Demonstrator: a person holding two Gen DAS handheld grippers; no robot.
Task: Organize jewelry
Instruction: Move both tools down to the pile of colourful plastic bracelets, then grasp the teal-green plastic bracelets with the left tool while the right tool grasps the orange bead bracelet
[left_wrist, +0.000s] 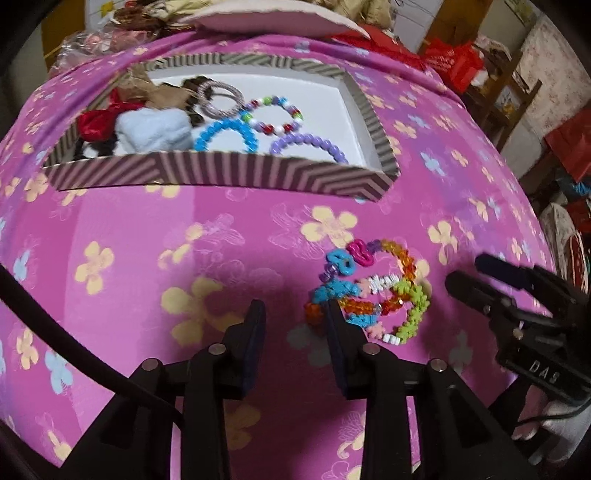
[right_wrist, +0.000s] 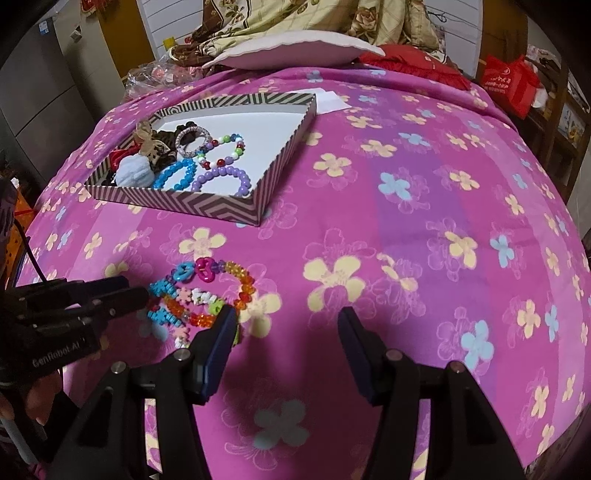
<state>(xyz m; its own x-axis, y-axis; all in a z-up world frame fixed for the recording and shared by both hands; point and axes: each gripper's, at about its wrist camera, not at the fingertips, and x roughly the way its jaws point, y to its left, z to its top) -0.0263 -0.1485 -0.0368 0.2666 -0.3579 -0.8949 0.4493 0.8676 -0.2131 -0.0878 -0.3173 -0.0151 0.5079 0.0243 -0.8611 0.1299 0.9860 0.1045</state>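
A tangle of colourful plastic bead bracelets (left_wrist: 373, 291) (right_wrist: 207, 291) lies on the pink flowered bedspread. My left gripper (left_wrist: 295, 310) points down at the spread just left of the tangle, open, with only cloth between its fingers; its right finger overlaps the tangle's left edge. In the right wrist view the left gripper (right_wrist: 136, 288) comes in from the left, tips at the bracelets. My right gripper (right_wrist: 287, 317) is open over bare cloth right of the tangle, its left finger covering the tangle's near edge. It shows as (left_wrist: 476, 275) at the right.
A shallow striped box (left_wrist: 221, 173) (right_wrist: 184, 206) sits farther back and holds a blue bracelet (left_wrist: 225, 134), a purple one (left_wrist: 306, 146), a mixed bead one (right_wrist: 221, 149) and hair ties. A pillow (right_wrist: 295, 50) and bedding lie beyond. A red bag (right_wrist: 506, 83) stands at the right.
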